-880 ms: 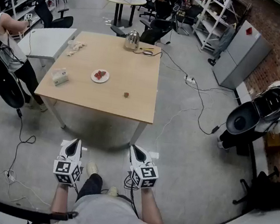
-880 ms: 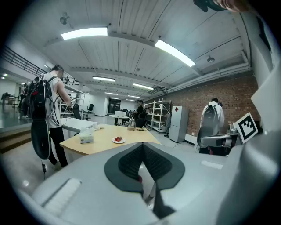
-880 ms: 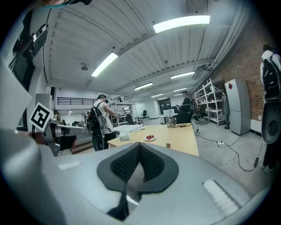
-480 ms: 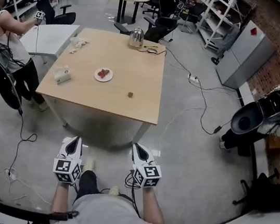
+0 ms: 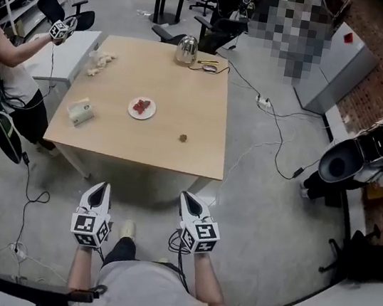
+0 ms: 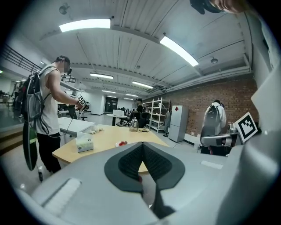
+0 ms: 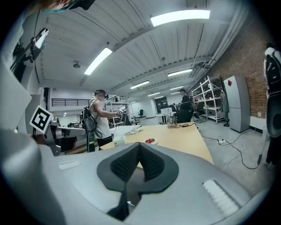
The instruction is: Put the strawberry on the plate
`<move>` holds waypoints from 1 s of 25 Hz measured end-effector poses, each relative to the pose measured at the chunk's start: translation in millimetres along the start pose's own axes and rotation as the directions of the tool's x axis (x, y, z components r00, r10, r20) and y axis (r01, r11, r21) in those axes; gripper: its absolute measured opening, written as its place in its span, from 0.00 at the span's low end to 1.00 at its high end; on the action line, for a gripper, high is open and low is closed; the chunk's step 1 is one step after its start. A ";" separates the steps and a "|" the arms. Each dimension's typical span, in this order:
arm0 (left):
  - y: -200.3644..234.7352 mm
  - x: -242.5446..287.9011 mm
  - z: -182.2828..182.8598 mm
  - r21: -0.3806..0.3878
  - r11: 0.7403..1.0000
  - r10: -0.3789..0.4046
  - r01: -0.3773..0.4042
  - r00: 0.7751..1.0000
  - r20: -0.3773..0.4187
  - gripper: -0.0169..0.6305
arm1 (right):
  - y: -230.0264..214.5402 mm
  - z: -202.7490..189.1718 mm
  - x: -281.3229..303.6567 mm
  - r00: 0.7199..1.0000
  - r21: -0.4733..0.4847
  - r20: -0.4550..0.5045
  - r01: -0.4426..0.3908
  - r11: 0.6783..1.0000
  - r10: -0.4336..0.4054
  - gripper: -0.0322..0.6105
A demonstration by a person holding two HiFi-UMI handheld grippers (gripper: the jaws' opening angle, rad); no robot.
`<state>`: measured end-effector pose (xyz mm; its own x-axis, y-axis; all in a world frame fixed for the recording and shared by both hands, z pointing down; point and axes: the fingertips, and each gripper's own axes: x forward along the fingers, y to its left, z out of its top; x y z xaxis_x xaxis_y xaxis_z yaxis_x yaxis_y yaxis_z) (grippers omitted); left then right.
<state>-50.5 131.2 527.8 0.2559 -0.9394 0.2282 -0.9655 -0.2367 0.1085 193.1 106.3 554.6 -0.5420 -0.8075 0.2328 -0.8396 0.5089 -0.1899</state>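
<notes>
A lone strawberry [image 5: 183,138] lies on the wooden table [image 5: 209,87], to the right of a small white plate [image 5: 141,108] that holds red strawberries. Both of my grippers hang over the floor, short of the table's near edge. My left gripper [image 5: 101,189] is shut with nothing in it, and my right gripper [image 5: 188,199] is shut and empty too. In the left gripper view the plate [image 6: 122,143] shows just above the closed left gripper [image 6: 142,145]. In the right gripper view the plate [image 7: 150,141] sits beyond the closed right gripper [image 7: 139,146].
A tissue box [image 5: 80,111] and a metal kettle [image 5: 186,49] stand on the table. A person [image 5: 0,61] with hand-held grippers stands at its left side. Cables [image 5: 271,125] trail over the floor to the right. A black chair [image 5: 352,163] is at far right.
The view has advanced a little toward the table, which now looks larger and nearer. The person at the left has raised an arm. My grippers keep their pose.
</notes>
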 end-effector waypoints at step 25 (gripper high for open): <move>110.4 124.1 10.4 0.019 0.961 -0.273 0.274 0.960 -0.059 0.05 | -3.5 4.1 119.8 0.944 0.028 -0.025 0.331 0.943 -0.330 0.06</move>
<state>-125.9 -14.1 558.0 0.5121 -0.8228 0.2465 -0.8590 -0.4901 0.1484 131.2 6.5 579.3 -0.2349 -0.9225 0.3062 -0.9704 0.2045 -0.1284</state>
